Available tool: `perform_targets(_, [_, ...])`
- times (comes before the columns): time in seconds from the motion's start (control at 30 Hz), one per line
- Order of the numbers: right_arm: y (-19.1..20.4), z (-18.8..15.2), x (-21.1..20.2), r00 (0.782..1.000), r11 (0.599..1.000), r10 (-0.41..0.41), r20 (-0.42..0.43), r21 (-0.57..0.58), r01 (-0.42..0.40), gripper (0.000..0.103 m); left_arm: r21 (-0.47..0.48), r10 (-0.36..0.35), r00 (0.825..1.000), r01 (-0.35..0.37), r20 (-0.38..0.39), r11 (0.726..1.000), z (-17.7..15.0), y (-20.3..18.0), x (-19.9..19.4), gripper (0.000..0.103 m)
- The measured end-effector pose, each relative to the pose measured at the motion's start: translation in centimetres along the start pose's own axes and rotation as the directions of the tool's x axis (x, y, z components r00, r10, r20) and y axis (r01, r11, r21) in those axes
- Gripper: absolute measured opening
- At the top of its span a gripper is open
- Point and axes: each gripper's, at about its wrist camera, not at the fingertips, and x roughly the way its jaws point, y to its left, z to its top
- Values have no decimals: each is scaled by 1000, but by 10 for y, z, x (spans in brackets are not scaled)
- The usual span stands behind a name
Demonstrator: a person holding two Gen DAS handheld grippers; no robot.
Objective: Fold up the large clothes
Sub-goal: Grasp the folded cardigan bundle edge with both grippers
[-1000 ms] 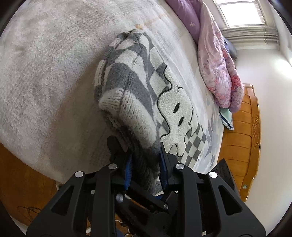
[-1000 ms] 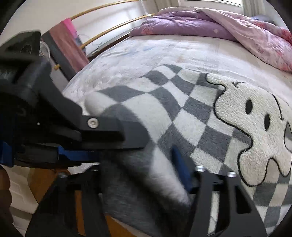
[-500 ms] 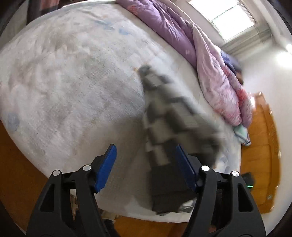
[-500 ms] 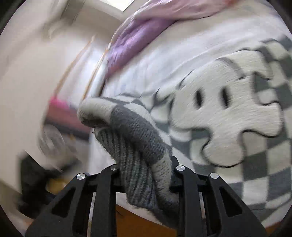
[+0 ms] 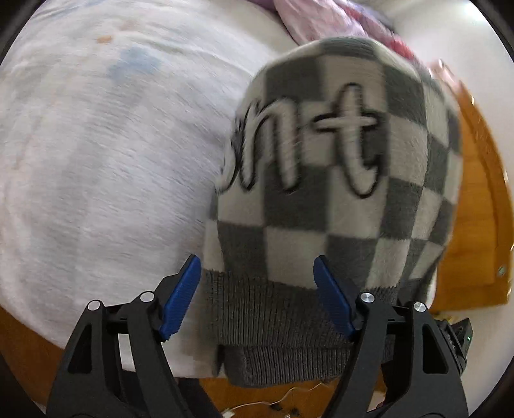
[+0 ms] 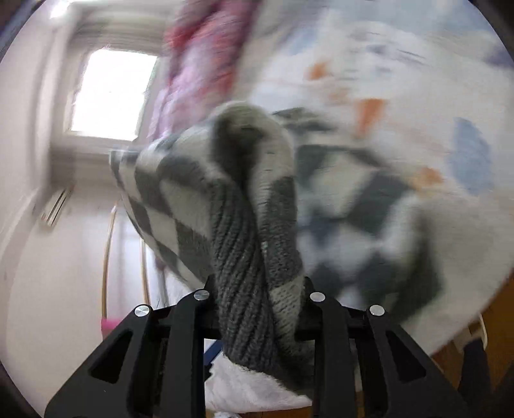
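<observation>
A grey and white checkered knit sweater (image 5: pixel 337 199) with cursive lettering hangs in front of the left wrist view, its ribbed hem low between the fingers. My left gripper (image 5: pixel 257 299) is open, its blue pads (image 5: pixel 180 299) apart on either side of the hem without pinching it. In the right wrist view my right gripper (image 6: pixel 257 299) is shut on the sweater's ribbed hem (image 6: pixel 250 257) and holds it lifted above the bed; the rest of the sweater (image 6: pixel 369 205) trails down, blurred.
The white fleecy bed cover (image 5: pixel 96 160) lies to the left. A pink and purple quilt (image 5: pixel 321 19) is bunched at the far side. The wooden bed frame (image 5: pixel 475 225) stands at right. A bright window (image 6: pixel 109 93) and white wall show in the right wrist view.
My left gripper let go of the sweater and opened. My right gripper closed on the hem and lifted it; the sweater now hangs up, and both views have swung.
</observation>
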Motion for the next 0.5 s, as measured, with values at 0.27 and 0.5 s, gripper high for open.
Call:
perform_targets(0.27, [-72,28,9,990,983,-124,-70,130,133,30,40,92,987,-87,-133,995,-10,-10,53,75])
perform_targets(0.5, [-39,49,-1,949,973,-228,-218,-21,229,38,55,55,998,-55,-13,997,3,-31,0,75])
